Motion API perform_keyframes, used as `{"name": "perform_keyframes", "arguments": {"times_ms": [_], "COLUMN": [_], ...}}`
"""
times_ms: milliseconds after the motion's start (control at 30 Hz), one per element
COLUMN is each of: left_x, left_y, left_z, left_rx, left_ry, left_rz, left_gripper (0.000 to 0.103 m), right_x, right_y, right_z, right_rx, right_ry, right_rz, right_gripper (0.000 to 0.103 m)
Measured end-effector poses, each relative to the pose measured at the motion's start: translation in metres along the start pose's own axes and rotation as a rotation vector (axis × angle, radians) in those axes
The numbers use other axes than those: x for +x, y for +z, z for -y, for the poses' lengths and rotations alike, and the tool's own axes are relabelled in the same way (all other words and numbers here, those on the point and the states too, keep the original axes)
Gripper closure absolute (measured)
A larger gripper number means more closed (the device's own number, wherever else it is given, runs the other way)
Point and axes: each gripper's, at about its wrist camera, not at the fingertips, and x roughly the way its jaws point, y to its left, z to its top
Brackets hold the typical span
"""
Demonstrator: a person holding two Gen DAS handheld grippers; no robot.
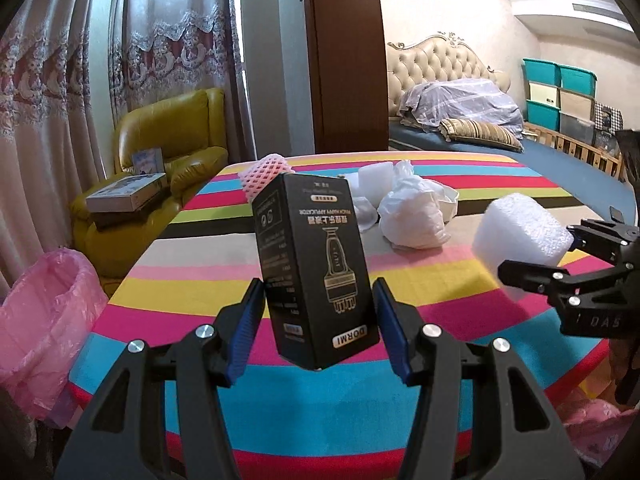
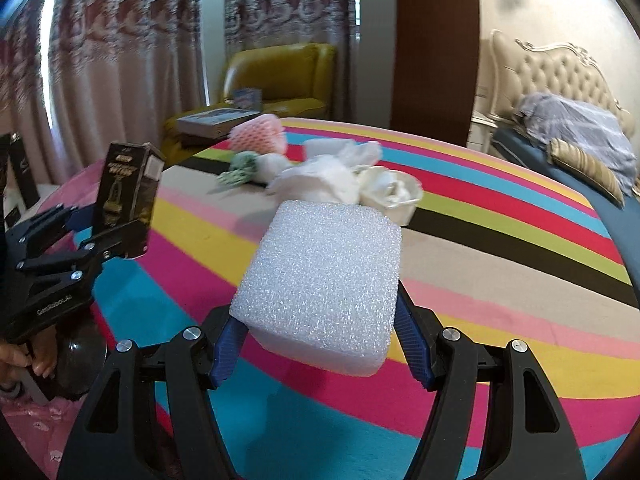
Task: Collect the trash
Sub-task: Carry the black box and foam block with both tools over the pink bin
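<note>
My left gripper point(image 1: 318, 314) is shut on a black carton with gold print point(image 1: 314, 264) and holds it upright above the striped table point(image 1: 192, 308). It also shows at the left of the right wrist view point(image 2: 124, 196). My right gripper point(image 2: 316, 332) is shut on a white foam block point(image 2: 320, 280), also seen at the right of the left wrist view point(image 1: 524, 240). On the table lie a pink foam net point(image 1: 264, 172), crumpled white plastic bags point(image 1: 412, 212) and a green scrap point(image 2: 240, 168).
A bin lined with a pink bag point(image 1: 44, 320) stands left of the table. A yellow armchair point(image 1: 168, 140) with boxes on it is behind. A bed point(image 1: 500, 144) and stacked storage boxes point(image 1: 560, 96) lie at the right.
</note>
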Motion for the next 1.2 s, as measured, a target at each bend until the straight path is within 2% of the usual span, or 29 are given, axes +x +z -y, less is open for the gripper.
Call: {"name": "perform_keyframes", "arguments": {"times_ms": [233,633,833,1200], "left_x": [-0.005,-0.025,-0.043,-0.081], "left_y": [-0.007,-0.011,-0.015,-0.023], "left_z": [0.000,-0.029,-0.059,-0.136], "left_rx": [0.025,-0.011,-0.021,-0.092], "left_ry": [-0.004,0.060,0.131,0.293], "left_rz": [0.002,0.057,0.099,0.120], "left_gripper": [0.050,0.049,0.049,0.049], "right_x": [0.000,-0.001,0.005,0.029], "right_y": [0.001,0.022,0.041,0.073], "right_z": [-0.013,-0.046,-0.077,-0.154], "right_rx": [-0.024,-0.082,-0.140,-0.276], "right_ry": [0.020,0.103,0.171,0.304], "right_rz": [-0.003,0.045,0.051,0.034], "right_gripper": [0.039,0.039,0.039,0.039]}}
